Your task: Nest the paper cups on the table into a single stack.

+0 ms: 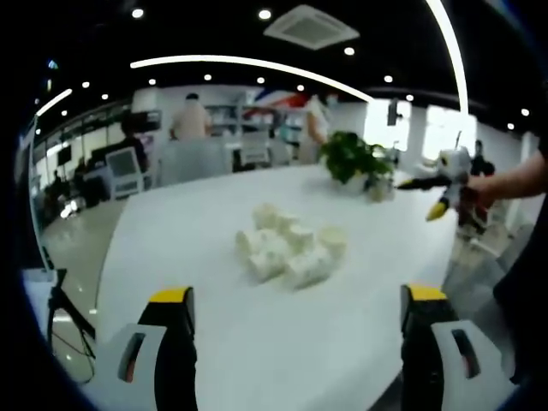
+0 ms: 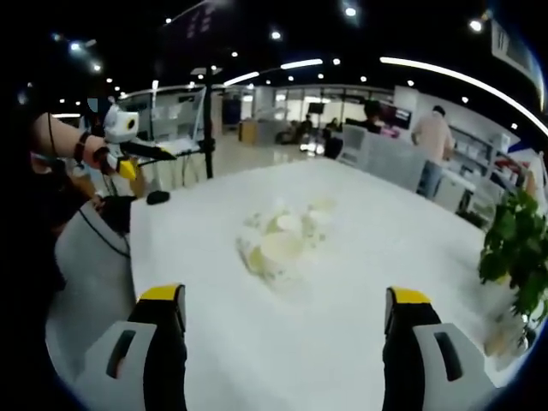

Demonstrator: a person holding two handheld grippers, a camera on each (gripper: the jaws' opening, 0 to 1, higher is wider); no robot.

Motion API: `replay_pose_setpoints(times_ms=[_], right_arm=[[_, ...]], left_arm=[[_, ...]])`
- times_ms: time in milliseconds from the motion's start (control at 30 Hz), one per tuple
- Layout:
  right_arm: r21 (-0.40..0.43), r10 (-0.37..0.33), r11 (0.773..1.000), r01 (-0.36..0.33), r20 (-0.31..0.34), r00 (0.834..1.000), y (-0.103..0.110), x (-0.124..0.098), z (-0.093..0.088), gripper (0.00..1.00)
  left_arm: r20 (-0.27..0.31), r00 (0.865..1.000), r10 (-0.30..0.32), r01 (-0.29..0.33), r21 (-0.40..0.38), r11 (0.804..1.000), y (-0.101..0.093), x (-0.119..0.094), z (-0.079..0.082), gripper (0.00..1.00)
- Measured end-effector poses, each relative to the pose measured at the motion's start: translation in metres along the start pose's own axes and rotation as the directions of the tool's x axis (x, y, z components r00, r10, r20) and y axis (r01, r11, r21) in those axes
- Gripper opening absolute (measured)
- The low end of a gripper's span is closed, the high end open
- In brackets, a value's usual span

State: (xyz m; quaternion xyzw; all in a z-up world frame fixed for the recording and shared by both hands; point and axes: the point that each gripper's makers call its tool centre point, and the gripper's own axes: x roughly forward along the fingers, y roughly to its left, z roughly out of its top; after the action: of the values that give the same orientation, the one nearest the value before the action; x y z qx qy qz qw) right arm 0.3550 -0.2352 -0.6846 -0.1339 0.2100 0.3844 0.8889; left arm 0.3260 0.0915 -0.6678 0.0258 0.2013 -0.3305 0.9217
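Yellow-tipped jaws of the left claw [image 1: 296,318] sit at the bottom of the left gripper view, spread wide, nothing between them. Ahead of them, well apart, the paper cups [image 1: 291,248] lie in a loose white cluster on the white counter [image 1: 171,231], mostly on their sides, touching or overlapping; exact count not readable through the blur. Cluster sits roughly on the centerline between the jaws, slightly toward the left jaw.

Right claw [image 2: 284,315] likewise wide open and empty in the right gripper view. Same cups [image 2: 282,238] sit ahead of it, well clear of the jaw tips, about centered between them; a few mouths face the camera. No cup is nested into a stack that I can make out.

Each claw also shows in the other's view, held in a hand off the counter edge: right claw [image 1: 443,190] at far right of the left gripper view, left claw [image 2: 141,154] at upper left of the right gripper view. Both are off to the side of the cups, not touching them.

Potted plant [image 1: 355,163] stands on the counter beyond the cups. Small dark object [image 2: 157,197] lies near the counter's edge.
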Motion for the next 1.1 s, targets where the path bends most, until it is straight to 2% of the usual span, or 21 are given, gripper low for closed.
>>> replay_pose_setpoints(times_ms=[267, 433, 667, 800, 867, 1100], right_arm=[[-0.014, 0.011, 1.0, -0.011, 0.0, 1.0, 0.002, 0.006, 0.004, 0.94], [0.002, 0.017, 1.0, -0.017, 0.003, 1.0, 0.0, 0.017, 0.01, 0.93], [-0.054, 0.015, 0.998, -0.015, 0.001, 1.0, -0.005, 0.046, 0.015, 0.92], [-0.051, 0.047, 0.998, -0.048, -0.026, 0.999, -0.003, 0.063, 0.012, 0.89], [-0.07, 0.052, 0.996, -0.054, -0.03, 0.998, 0.0, 0.073, 0.013, 0.89], [-0.11, 0.08, 0.99, -0.087, -0.064, 0.995, -0.001, 0.1, 0.011, 0.84]], left_arm=[[0.008, 1.0, -0.003, 0.003, 0.003, 1.0, 0.002, -0.001, 0.001, 0.99], [0.004, 1.0, -0.008, 0.008, -0.004, 1.0, 0.0, -0.002, -0.002, 0.99], [-0.01, 1.0, -0.004, 0.004, -0.009, 1.0, -0.001, 0.001, -0.011, 0.99], [-0.017, 1.0, -0.008, 0.008, -0.008, 1.0, -0.002, 0.003, -0.019, 0.99], [-0.036, 0.999, -0.009, 0.008, -0.028, 1.0, -0.001, 0.005, -0.025, 0.99], [-0.041, 0.999, 0.004, -0.005, -0.031, 1.0, 0.001, 0.007, -0.035, 0.99]])
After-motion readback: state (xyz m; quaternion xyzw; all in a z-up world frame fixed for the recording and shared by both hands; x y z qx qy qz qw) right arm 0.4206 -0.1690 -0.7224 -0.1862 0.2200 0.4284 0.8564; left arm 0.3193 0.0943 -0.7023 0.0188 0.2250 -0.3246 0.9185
